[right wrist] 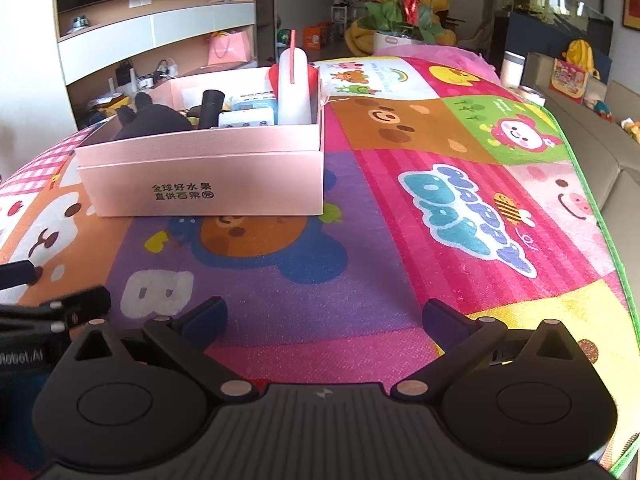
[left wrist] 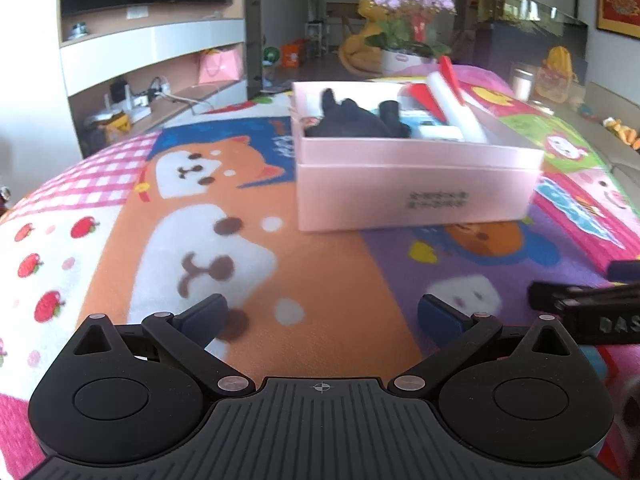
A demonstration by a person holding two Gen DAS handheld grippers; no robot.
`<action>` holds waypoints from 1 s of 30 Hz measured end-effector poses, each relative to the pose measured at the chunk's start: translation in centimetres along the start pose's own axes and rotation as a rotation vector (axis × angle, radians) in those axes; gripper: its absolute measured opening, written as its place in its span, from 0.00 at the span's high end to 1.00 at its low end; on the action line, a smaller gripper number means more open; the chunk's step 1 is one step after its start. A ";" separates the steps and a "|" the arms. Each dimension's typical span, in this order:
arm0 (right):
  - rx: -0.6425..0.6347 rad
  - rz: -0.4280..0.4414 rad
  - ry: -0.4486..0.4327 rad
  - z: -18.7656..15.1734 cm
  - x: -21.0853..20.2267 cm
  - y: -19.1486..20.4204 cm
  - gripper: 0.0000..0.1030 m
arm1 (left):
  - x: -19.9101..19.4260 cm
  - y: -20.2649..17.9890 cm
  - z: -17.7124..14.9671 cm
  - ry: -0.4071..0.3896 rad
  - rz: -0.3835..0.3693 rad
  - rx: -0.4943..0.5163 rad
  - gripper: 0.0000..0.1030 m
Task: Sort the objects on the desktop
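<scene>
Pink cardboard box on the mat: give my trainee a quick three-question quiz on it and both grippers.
1. True or false: the pink cardboard box is empty.
2. Which gripper is open: A left only, B right only, C both?
3. What leans tallest in the box?

Key
1. False; a black plush toy lies inside.
2. C; left gripper and right gripper hold nothing.
3. The white plastic roll.
</scene>
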State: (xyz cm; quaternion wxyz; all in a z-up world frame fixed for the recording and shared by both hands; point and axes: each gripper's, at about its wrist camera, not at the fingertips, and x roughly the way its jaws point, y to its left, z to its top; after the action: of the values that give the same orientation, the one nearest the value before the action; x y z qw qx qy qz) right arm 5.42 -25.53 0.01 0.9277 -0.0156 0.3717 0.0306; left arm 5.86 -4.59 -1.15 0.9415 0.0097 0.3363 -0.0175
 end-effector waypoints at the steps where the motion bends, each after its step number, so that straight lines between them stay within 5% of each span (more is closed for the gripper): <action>1: -0.001 -0.003 0.001 0.1 0.1 0.1 0.00 | 0.3 0.1 0.2 0.006 0.010 0.008 0.00; 30: -0.046 0.059 -0.059 0.8 1.5 1.9 0.00 | 0.9 1.1 0.5 0.006 0.012 -0.003 0.00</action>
State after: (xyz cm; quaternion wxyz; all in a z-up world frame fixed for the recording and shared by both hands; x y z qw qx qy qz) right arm 6.96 -23.51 -0.48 0.9364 -0.0253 0.3435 0.0669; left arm 6.92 -3.49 -1.28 0.9406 0.0103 0.3393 -0.0114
